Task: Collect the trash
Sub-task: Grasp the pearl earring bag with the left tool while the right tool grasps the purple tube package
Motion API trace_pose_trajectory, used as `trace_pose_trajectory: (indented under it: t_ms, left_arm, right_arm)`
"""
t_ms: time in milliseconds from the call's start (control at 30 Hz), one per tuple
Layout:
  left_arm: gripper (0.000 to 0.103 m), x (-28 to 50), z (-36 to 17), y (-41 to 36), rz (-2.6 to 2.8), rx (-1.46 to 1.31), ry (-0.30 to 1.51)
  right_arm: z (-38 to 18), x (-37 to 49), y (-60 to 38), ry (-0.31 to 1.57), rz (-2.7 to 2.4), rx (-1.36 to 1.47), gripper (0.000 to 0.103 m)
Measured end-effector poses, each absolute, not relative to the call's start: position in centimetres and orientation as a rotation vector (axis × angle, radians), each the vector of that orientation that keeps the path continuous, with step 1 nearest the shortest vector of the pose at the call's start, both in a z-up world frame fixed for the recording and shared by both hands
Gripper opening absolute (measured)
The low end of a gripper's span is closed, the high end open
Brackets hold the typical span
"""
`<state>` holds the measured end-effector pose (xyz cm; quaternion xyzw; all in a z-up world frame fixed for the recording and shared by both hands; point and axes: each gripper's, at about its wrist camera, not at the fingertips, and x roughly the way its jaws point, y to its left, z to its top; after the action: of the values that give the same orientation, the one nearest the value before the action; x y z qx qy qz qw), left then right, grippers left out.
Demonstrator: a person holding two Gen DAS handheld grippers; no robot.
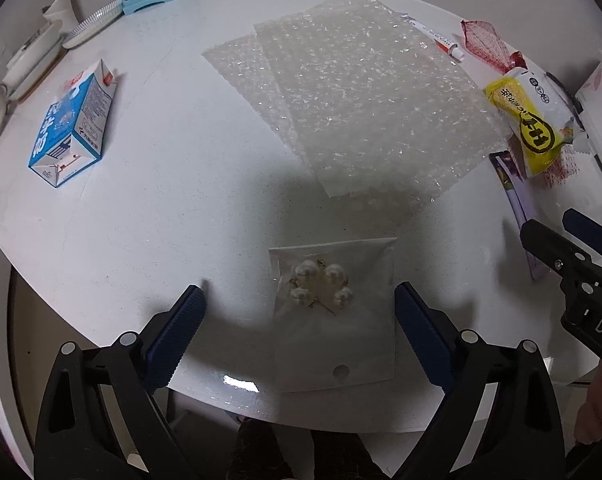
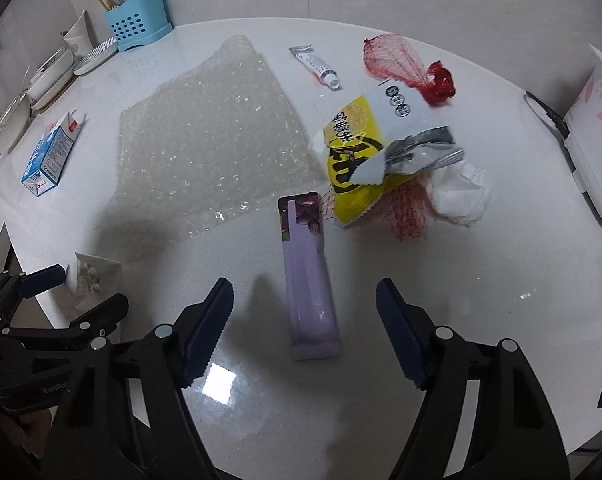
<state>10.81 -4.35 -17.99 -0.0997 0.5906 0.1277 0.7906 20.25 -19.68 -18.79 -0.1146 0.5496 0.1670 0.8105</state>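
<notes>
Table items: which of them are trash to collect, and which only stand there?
Likely trash: bubble wrap; yellow wrapper; red net; crumpled paper; purple packet; milk carton; small tube.

Likely not trash: blue holder; dishes; clear bag of pearl pieces, uncertain.

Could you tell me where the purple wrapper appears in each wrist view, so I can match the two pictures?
Left wrist view: the purple wrapper lies at the far right edge, partly hidden behind the right claw, just below the yellow packet.
Right wrist view: the purple wrapper lies lengthwise at centre, between the open fingers of the right claw.
Shared landmark: the bubble wrap, beside the wrapper in both.
</notes>
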Motion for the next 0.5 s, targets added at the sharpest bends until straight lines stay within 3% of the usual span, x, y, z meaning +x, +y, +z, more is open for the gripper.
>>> trace_pose_trajectory:
  t_ms: [67,200,300,400,500]
  left_arm:
    - [0.084,11.0,-17.9,-4.3,0.29,-0.213,1.279]
    - [0.058,11.2,-17.3,-4.2,0.3,-0.223,1.3]
    - [0.055,11.2,-17.3,-4.0,0.299,-0.23,1.316]
    - [0.049,11.1,-17.0,-3.7,0.302,-0.234,1.31]
    - [0.048,10.8,-16.9,-3.6,0.294,-0.239,1.303]
  right_arm:
    - [-19.3,20.5,-19.4,1.192,0.358,-0.245,0.063]
    - [-20.2,21.1,-19.2,1.222,0.336,-0.23,0.056]
    - [-20.2,21.2,-19.1,1.205,0.309,-0.24,0.045]
    - [-20.0,21.2,-19.2,1.211,0.29,-0.235,0.024]
    - [-19.8,21.1,-19.2,1.221,0.283,-0.235,0.019]
